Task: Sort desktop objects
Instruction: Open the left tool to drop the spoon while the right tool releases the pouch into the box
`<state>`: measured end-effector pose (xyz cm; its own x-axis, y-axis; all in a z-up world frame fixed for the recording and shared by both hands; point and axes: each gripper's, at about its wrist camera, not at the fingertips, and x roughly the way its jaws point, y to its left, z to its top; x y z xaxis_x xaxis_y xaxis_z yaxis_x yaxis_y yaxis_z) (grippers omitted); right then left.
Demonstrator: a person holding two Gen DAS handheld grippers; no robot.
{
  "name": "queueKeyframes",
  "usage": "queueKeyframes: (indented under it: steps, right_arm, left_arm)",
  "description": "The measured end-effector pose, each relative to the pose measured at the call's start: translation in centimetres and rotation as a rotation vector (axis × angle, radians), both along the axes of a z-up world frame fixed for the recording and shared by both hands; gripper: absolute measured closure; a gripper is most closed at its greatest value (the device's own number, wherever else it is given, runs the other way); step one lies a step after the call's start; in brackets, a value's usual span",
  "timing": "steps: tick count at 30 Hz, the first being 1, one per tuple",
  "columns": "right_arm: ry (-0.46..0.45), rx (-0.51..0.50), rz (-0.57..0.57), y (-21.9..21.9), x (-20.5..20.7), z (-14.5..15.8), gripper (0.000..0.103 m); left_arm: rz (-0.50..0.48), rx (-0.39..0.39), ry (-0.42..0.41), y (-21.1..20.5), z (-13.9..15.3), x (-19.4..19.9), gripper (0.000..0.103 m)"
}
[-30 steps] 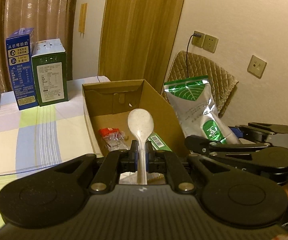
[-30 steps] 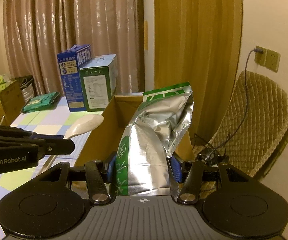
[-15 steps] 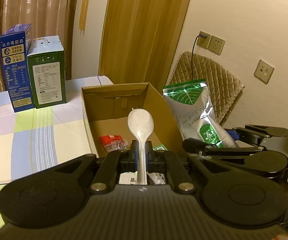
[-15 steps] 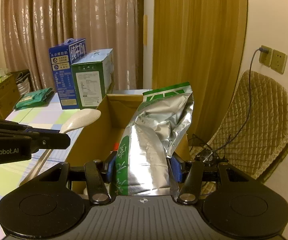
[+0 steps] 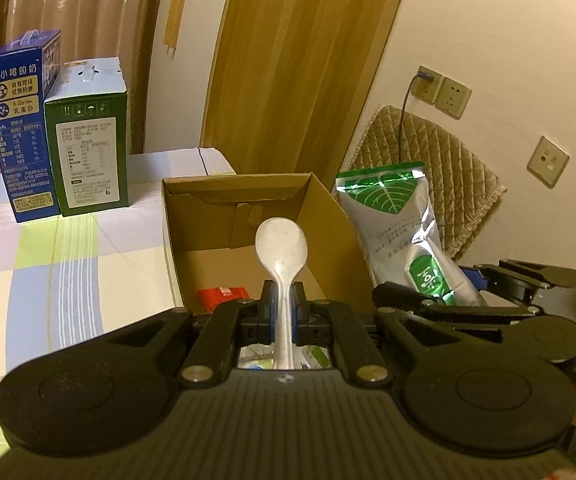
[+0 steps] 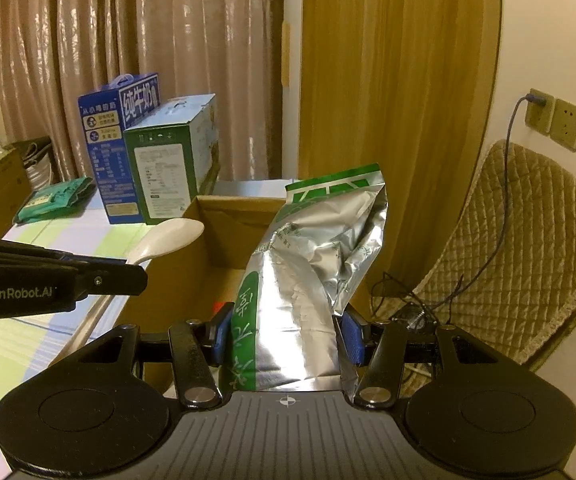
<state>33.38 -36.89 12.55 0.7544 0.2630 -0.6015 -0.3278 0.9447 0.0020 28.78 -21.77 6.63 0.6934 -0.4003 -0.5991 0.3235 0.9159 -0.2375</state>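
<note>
spoon [image 5: 281,246]: white, speckled; clenched in left gripper [image 5: 282,310]
pouch [image 6: 312,280]: silver-green foil, crumpled; grasped by right gripper [image 6: 285,334]
box [image 5: 207,200]: contents mostly hidden

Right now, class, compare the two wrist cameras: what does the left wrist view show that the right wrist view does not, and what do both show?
Only the left wrist view shows the red packet on the floor of the cardboard box, and a second wall plate.

Only the right wrist view shows the green pouch lying on the table beside the milk cartons.

Both show the left claw shut on the white spoon, the right claw shut on the silver and green bag, the blue carton, the green carton and the quilted chair.
</note>
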Motion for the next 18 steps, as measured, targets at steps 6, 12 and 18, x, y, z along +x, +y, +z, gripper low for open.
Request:
queueKeyframes:
  steps: [6, 12, 18]
  right_arm:
    - [0.017, -0.002, 0.001, 0.2, 1.3, -0.6, 0.052]
    - [0.022, -0.009, 0.004, 0.5, 1.6, -1.0, 0.052]
    - [0.025, -0.015, 0.007, 0.8, 1.5, -1.1, 0.052]
  left_arm:
    - [0.026, -0.021, 0.027, 0.3, -0.7, 1.9, 0.099]
    - [0.037, -0.043, 0.044, 0.3, -1.3, 3.0, 0.099]
    - [0.059, -0.043, 0.04, 0.6, -1.1, 3.1, 0.095]
